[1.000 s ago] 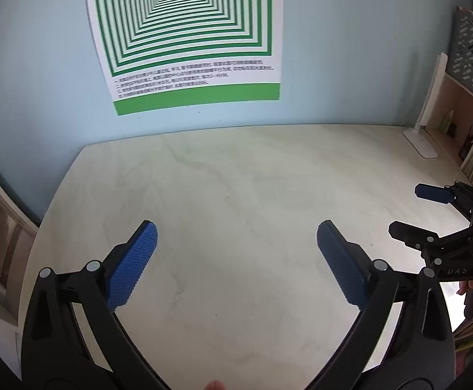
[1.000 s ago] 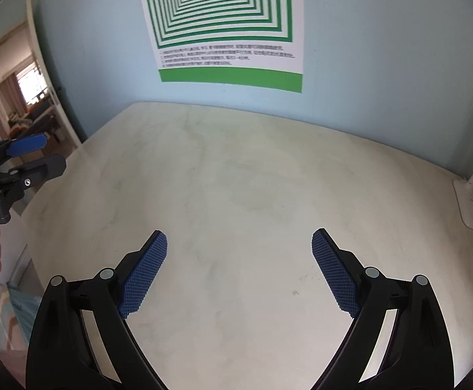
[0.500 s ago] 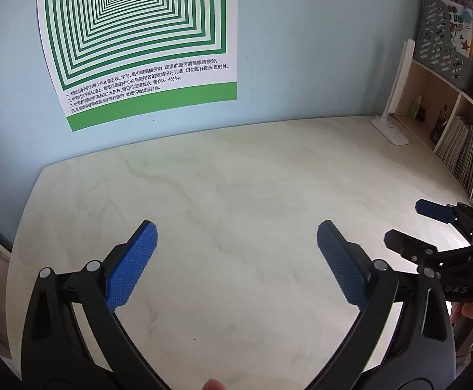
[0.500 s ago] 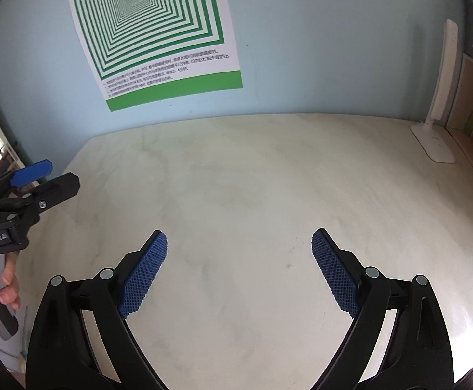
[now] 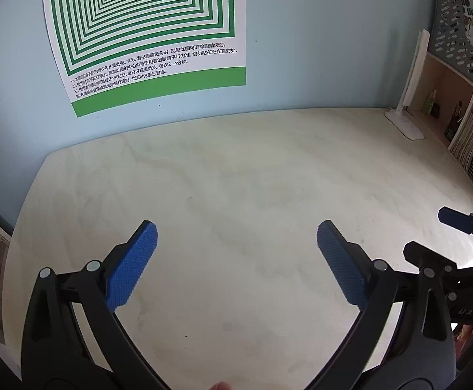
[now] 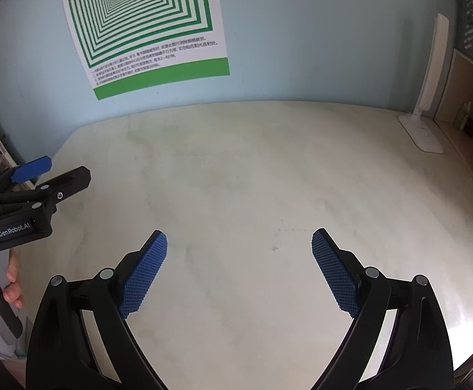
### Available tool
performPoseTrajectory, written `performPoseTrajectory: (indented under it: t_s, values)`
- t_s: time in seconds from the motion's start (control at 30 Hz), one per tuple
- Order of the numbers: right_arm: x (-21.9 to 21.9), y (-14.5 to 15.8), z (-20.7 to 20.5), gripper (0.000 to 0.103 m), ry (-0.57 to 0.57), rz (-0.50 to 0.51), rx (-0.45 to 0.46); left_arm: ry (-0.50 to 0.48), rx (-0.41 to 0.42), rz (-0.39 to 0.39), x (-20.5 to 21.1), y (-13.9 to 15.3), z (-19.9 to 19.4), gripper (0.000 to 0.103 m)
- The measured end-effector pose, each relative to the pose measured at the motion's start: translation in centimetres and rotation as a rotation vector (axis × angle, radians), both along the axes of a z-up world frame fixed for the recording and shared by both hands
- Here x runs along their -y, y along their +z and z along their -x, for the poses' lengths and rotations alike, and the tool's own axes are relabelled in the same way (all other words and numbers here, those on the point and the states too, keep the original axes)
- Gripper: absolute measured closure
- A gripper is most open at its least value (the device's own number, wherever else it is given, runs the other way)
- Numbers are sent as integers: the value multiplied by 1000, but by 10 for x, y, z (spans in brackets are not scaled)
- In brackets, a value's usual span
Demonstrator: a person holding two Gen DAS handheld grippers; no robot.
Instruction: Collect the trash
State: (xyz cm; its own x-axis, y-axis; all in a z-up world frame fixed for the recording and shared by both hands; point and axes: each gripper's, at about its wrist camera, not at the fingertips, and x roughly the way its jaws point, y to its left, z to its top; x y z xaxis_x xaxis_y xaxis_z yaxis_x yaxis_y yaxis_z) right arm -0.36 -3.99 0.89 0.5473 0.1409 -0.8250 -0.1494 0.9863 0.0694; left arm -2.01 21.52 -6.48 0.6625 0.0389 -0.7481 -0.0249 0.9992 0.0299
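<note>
both the left gripper [image 5: 236, 247] and the right gripper [image 6: 239, 253] hang low in frame with jaws spread wide and empty over the pale table [image 5: 252, 178], no trash visible.

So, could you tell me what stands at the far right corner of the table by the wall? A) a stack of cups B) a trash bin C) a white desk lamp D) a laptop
C: a white desk lamp rests its base on the table beside the shelf.
</note>
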Motion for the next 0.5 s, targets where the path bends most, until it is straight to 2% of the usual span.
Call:
performPoseTrajectory:
  t_s: [0.17,0.33,0.5]
  values:
    - [-5,-11,0,13,0,7,-24,83,35,-48,-8,-6,4,7]
    - [-13,-18,4,13,12,-2,-39,109,16,-92,-11,-16,6,7]
    - [-19,-21,5,13,23,-4,-49,125,-6,-49,-13,-20,8,7]
